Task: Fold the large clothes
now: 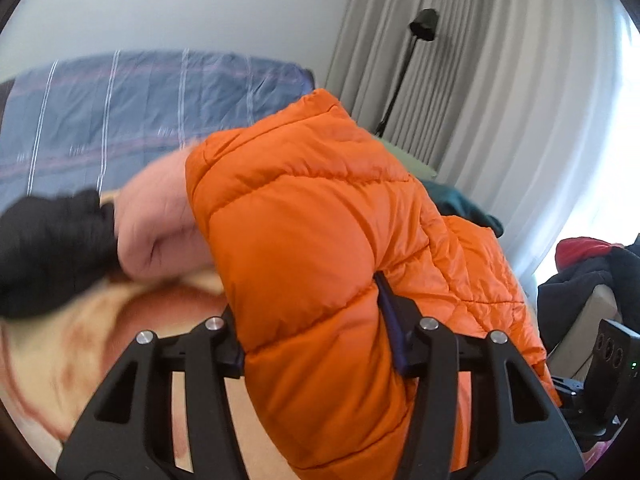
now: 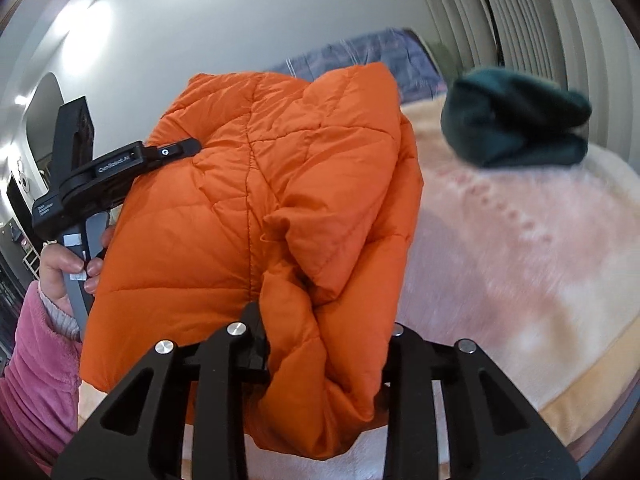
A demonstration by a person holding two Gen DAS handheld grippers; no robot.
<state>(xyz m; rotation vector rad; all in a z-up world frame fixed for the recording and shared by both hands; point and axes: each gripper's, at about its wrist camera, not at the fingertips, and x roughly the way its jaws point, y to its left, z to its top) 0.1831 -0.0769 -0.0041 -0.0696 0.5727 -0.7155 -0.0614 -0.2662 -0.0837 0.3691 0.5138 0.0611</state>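
1. The orange jacket [image 1: 320, 240] is held off the bed [image 2: 520, 280], bunched between both tools; the left gripper [image 1: 316, 344] is clamped on a thick quilted fold, and the right gripper [image 2: 324, 344] pinches a crumpled wad of the same fabric.
2. Slip risk: the shell looks slick and puffy (my guess from the sheen), so a fold could squeeze out of either grip as the weight swings.
3. The right grip holds a rumpled edge, not a clean hem; laid down like this, the fold would likely come out skewed.
4. A hand [image 1: 160, 224] is close beside the jacket in the left view; it could snag the fabric.
5. The green garment [image 2: 516, 120] lies near on the bed; a swinging jacket might drag across it.
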